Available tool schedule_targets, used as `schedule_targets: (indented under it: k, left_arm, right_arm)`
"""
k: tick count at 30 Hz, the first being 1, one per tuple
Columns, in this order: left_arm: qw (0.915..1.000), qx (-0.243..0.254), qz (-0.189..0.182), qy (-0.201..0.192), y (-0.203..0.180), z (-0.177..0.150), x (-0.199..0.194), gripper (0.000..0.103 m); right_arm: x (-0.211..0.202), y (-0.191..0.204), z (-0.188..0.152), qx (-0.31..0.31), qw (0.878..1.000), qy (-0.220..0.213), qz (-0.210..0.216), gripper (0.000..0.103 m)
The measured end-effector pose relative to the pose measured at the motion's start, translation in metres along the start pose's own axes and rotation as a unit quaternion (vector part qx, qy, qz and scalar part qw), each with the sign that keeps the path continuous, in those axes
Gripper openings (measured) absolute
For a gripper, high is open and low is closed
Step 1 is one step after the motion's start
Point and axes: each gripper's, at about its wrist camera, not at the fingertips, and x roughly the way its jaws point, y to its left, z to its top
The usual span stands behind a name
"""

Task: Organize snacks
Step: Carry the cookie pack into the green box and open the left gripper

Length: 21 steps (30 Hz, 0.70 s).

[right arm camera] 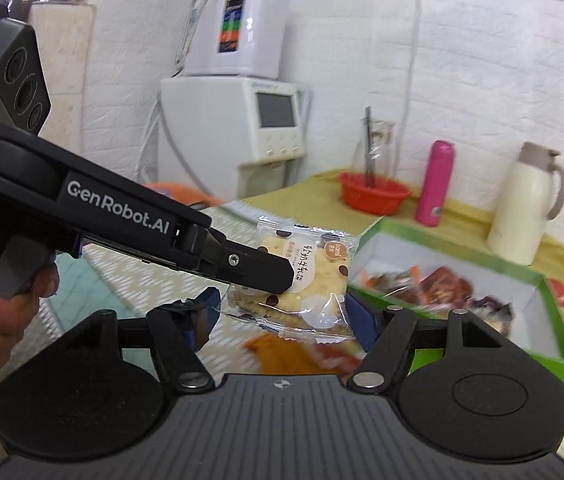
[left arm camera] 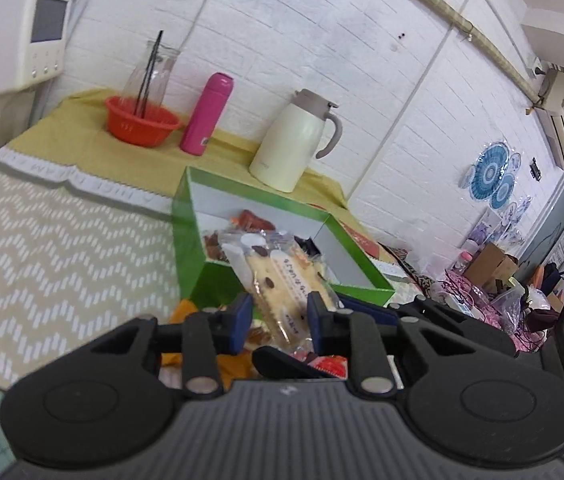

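Pinching a wrapped cracker packet (left arm camera: 282, 292) between its blue pads, the left gripper (left arm camera: 279, 316) holds it clear of the table, in front of the green box (left arm camera: 189, 248) with snacks inside. Right gripper (right arm camera: 282, 320) tongs are spread, the packet hanging between them; whether they touch it, cannot tell. Cream jug (left arm camera: 294, 144) sits at 12 o'clock of the box, pink bottle (left arm camera: 205, 114) at 11.

White lettering "GenRobot.AI" runs along the side of the left tool (right arm camera: 282, 276) at the scene's left, and the cracker packet (right arm camera: 306, 280) it grips carries Chinese characters, roughly "软奶牛轧饼", beside a small orange badge too blurred to read.
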Motion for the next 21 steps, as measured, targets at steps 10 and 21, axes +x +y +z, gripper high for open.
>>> schedule_targets:
  k: [10, 21]
  left_arm:
    - [0.9971, 0.028, -0.062, 0.033, -0.030, 0.042, 0.102, 0.021]
    - [0.9933, 0.034, -0.079, 0.077, -0.036, 0.052, 0.199, 0.021]
  right_arm:
    - [0.009, -0.082, 0.004, 0.042, 0.996, -0.010, -0.076, 0.103]
    - [0.040, -0.152, -0.018, 0.097, 0.990, 0.017, -0.103, 0.103]
